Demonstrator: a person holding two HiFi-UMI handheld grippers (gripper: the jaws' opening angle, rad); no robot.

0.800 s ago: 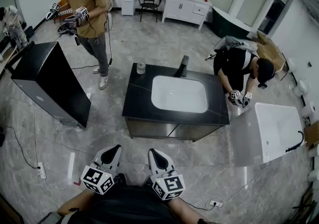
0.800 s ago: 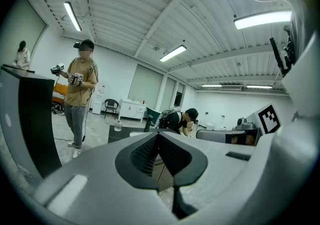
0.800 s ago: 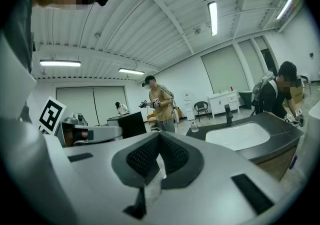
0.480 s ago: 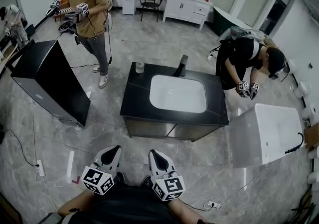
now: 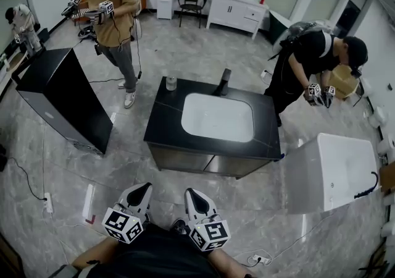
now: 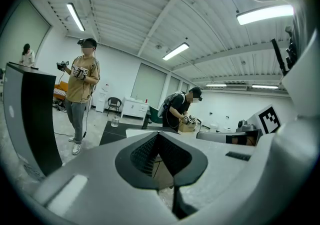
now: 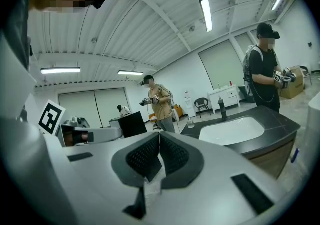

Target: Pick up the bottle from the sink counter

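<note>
The black desk (image 5: 165,130) sits mid-floor with a white basin (image 5: 216,117) sunk in its top, one person in tan (image 5: 114,17) standing beyond its far left corner and another in black (image 5: 305,63) leaning off its far right side. At the near edge of the head view, well apart from the desk, the left gripper (image 5: 141,189) and right gripper (image 5: 192,193) point toward it side by side, both sets of jaws pressed together with nothing between them. A dark faucet (image 5: 226,81) stands at the basin's far rim, and the small clear bottle (image 5: 171,83) stands upright on the desk's far left corner, untouched.
</note>
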